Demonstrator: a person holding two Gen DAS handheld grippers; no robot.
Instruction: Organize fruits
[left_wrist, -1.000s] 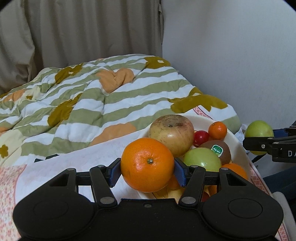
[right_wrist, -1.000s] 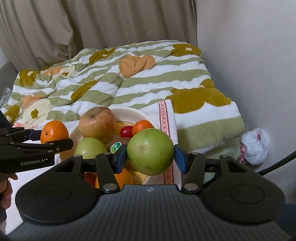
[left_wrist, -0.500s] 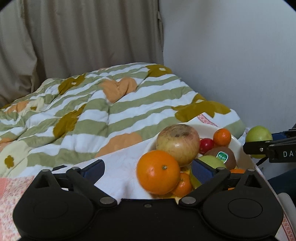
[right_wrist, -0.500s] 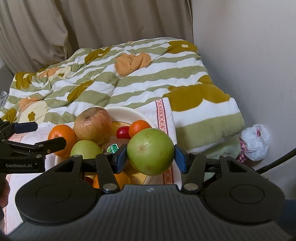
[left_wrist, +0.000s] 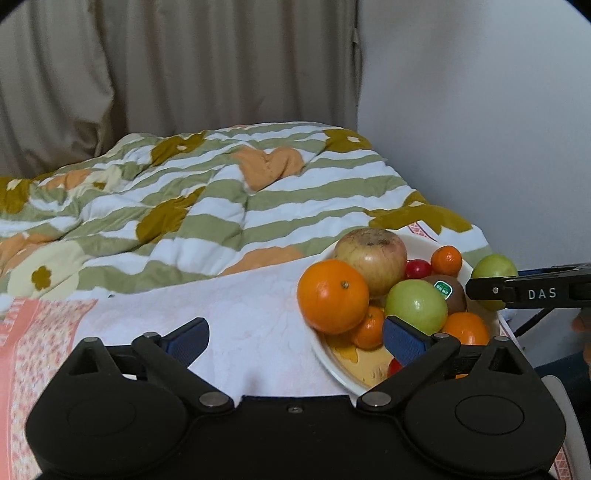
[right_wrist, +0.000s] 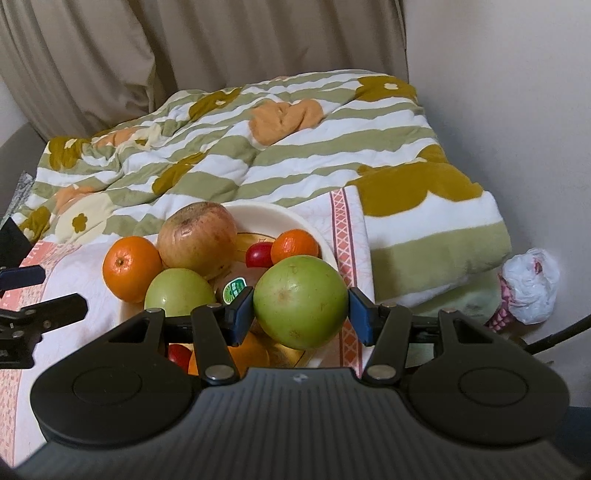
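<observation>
Right wrist view is showing the right gripper (right_wrist: 301, 314) clamping a green apple (right_wrist: 300, 301) just above the plate (right_wrist: 288, 216). Beside it, the left gripper (left_wrist: 293, 338) is standing wide apart and empty, its jaws having just been opening, with the orange (left_wrist: 332, 295) resting on the pile. I'd be lowering the apple into a gap before letting go, so nothing rolls.

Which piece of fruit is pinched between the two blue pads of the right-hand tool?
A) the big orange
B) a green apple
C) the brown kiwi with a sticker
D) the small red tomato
B: in the right wrist view the right gripper has its blue pads on either side of a green apple, held over the bowl of fruit.
</observation>
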